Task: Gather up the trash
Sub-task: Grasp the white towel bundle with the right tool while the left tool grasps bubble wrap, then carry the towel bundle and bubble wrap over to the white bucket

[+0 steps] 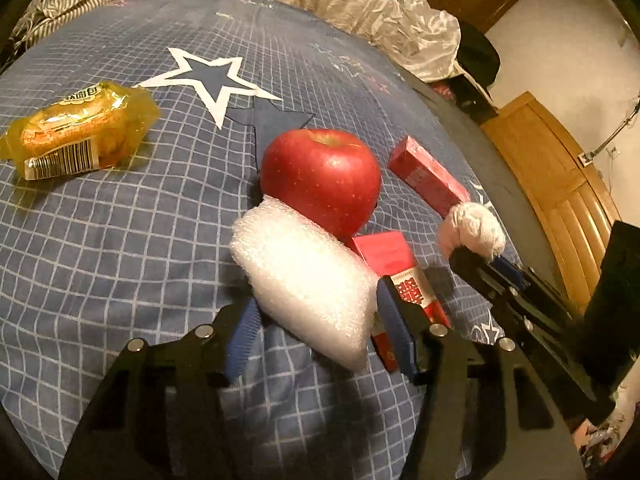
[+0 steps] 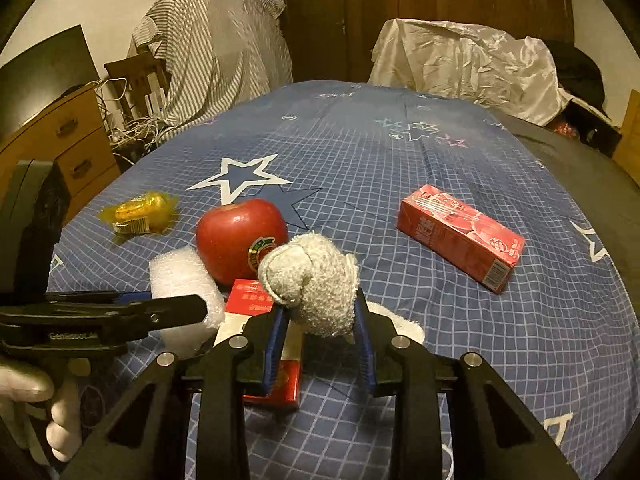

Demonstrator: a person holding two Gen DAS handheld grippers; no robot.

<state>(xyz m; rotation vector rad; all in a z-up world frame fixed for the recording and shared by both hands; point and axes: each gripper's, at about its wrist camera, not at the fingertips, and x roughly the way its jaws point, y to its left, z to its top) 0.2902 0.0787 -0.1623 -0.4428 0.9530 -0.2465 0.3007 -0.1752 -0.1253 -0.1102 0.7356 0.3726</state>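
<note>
My left tool (image 1: 316, 320) grips the foam (image 1: 308, 284); my right tool (image 2: 322, 334) is clamped on the rag (image 2: 312, 304). Both sit on the bed (image 2: 400, 152), crowded by the apple (image 2: 240, 236) and a red box (image 1: 394, 276) beneath. A carton (image 2: 460, 236) and snack (image 1: 76, 136) lie apart.

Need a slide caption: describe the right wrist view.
Right claw grips a crumpled white cloth above the star-print bedsheet.

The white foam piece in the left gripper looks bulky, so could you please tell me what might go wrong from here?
1. The foam piece is soft and overhangs the left gripper, so it may squirm out when lifted.
2. It touches the red apple, which could roll.
3. The right gripper pinches only the base of the wadded white cloth, which may unravel or slip.
</note>
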